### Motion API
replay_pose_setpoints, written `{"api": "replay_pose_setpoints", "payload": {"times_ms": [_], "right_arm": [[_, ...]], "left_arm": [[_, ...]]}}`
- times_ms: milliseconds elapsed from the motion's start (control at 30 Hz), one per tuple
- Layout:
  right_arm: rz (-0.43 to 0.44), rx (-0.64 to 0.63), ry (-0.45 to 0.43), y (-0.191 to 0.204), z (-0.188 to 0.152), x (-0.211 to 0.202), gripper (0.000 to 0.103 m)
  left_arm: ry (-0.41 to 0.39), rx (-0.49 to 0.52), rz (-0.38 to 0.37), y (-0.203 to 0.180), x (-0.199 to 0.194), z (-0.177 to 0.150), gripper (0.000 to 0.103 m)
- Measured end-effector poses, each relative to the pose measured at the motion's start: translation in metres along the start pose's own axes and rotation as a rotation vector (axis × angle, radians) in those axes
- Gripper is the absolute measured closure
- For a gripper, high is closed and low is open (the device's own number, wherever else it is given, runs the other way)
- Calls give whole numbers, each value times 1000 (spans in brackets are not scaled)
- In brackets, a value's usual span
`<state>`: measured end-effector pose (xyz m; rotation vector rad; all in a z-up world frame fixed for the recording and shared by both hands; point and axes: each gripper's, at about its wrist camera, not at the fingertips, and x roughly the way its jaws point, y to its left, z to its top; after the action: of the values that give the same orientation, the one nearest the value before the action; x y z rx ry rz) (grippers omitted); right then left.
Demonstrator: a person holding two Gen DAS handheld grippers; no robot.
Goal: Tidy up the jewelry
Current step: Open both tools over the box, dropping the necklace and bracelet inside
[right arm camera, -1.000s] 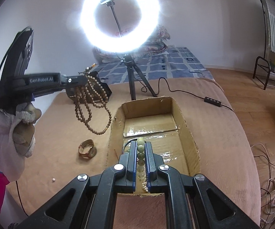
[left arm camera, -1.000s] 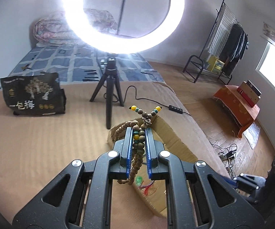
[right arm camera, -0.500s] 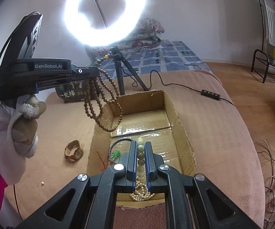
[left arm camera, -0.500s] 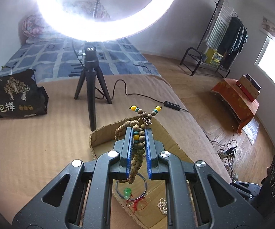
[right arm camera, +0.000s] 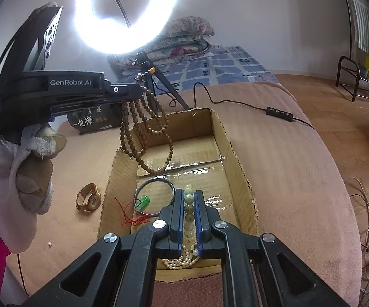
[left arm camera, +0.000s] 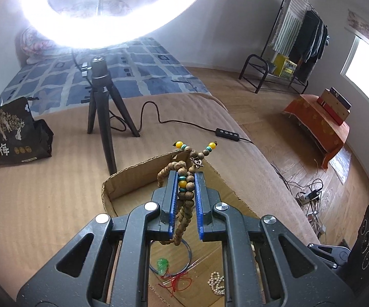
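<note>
My left gripper [left arm camera: 186,176] is shut on a brown wooden bead necklace [left arm camera: 184,194] with yellow and teal beads. In the right wrist view the left gripper [right arm camera: 133,90] holds it so the necklace [right arm camera: 143,138] hangs in long loops over the open cardboard box [right arm camera: 238,168]. My right gripper [right arm camera: 189,194] is shut on a pale green bead bracelet [right arm camera: 189,209] over the box's near end. In the box lie a dark cord with a green pendant [right arm camera: 144,201], a red string [right arm camera: 130,220] and a pearl strand [right arm camera: 182,262].
A gold wristwatch [right arm camera: 88,200] lies on the brown bed cover left of the box. A ring light on a tripod [left arm camera: 102,97] stands behind the box, its cable and controller [right arm camera: 279,110] to the right. A black printed bag [left arm camera: 8,135] sits at far left.
The left gripper has carried the wooden necklace to the right, from beside the box to above it. The right gripper has drawn back slightly over the box's near end, still holding the bracelet.
</note>
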<state>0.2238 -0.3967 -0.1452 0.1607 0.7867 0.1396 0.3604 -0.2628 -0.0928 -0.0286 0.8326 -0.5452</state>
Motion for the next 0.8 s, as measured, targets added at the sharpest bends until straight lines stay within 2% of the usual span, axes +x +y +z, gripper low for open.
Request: {"api": "replay_pose_setpoints", "payload": {"times_ms": [67,133,167,200,233,267,300,333,467,533,700,800], "right_arm": [[-6,-5,-4,1,0,0,94],[-11,-11,-13,3,1,-2,76],[-14,-14,-17,4,1,-3,73],[-18,-18,-19,6,1,-3,72],[-21,-22,-17,7,1,-3,70],[-24,-23,-14,8,1,-3,66],[-27,-24,-11,9,0,-3,53],[-32,-25,-13,10,0,-3,44],[-45,-39,-19,15,-2,-6,36],[-51,-43,-23,18,-3,-8,26],[-65,-41,-39,22,-3,-16,14],[-69,-48,-44,26,-4,-22,12]], "left_arm": [[-7,9,9,-3,-1,0,92],[-6,19,17,-5,-2,0,92],[-4,21,22,-6,-3,0,91],[-4,24,24,-6,-3,0,79],[-9,25,20,-7,-5,0,61],[-17,23,19,-7,-7,-1,54],[-32,22,20,-7,-10,-1,50],[-38,24,23,-7,-11,-1,50],[-36,29,28,-8,-16,-3,50],[-36,28,27,-8,-18,-3,50],[-37,24,28,-6,-28,-6,50],[-43,24,33,-5,-36,-8,50]]}}
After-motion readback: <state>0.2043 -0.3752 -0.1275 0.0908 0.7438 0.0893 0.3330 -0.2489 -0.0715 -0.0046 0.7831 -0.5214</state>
